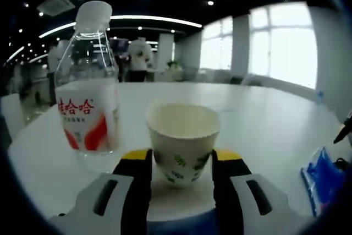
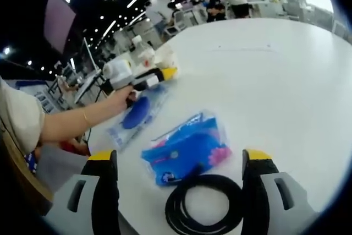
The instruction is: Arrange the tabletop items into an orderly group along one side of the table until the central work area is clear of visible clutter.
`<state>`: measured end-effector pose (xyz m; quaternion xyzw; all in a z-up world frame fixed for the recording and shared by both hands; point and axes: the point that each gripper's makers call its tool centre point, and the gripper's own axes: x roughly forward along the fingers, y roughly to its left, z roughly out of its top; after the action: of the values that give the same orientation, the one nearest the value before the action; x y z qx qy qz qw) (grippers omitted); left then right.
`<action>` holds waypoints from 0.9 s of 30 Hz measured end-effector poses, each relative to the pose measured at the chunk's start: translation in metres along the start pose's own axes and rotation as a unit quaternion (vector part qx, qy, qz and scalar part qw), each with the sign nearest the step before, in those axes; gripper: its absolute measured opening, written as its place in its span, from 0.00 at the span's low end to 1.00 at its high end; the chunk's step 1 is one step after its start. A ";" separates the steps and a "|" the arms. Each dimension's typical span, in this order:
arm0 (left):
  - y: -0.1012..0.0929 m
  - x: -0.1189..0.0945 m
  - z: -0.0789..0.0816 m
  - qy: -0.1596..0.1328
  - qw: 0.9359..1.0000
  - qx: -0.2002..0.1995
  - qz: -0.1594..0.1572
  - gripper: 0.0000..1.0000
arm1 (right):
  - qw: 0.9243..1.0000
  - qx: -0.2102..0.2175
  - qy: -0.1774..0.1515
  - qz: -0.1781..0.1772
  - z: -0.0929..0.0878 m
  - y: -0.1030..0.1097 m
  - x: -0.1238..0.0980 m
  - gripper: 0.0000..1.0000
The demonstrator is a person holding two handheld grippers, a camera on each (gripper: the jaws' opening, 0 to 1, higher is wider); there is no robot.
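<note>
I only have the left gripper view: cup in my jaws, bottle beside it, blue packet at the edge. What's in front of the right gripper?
Observer: A coiled black cable lies on the table between the right gripper's open jaws, untouched.
Operator: Is that blue packet the only other thing out there?
Observer: No. Beyond the blue packet a clear pouch with something blue inside lies flat, running up toward your cup.
Operator: Anything on that pouch?
Observer: The person's hand is just above its far end.
</note>
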<state>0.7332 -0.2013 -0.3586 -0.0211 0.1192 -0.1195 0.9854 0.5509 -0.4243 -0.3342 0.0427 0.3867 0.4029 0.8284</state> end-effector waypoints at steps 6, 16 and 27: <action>-0.002 -0.004 -0.002 0.013 1.000 0.007 -0.001 0.48 | 1.000 -0.002 -0.004 0.000 0.001 -0.001 -0.003 0.92; -0.007 -0.022 0.004 0.030 0.999 -0.041 -0.012 0.63 | 0.998 -0.038 -0.044 0.017 0.023 0.007 -0.004 0.98; -0.023 -0.048 0.004 0.052 0.998 -0.022 -0.040 0.75 | 0.994 -0.083 -0.055 0.032 0.033 0.007 0.002 0.97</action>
<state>0.6841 -0.2124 -0.3417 -0.0417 0.1719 -0.1571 0.9716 0.5694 -0.4108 -0.3101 0.0078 0.3039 0.4567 0.8360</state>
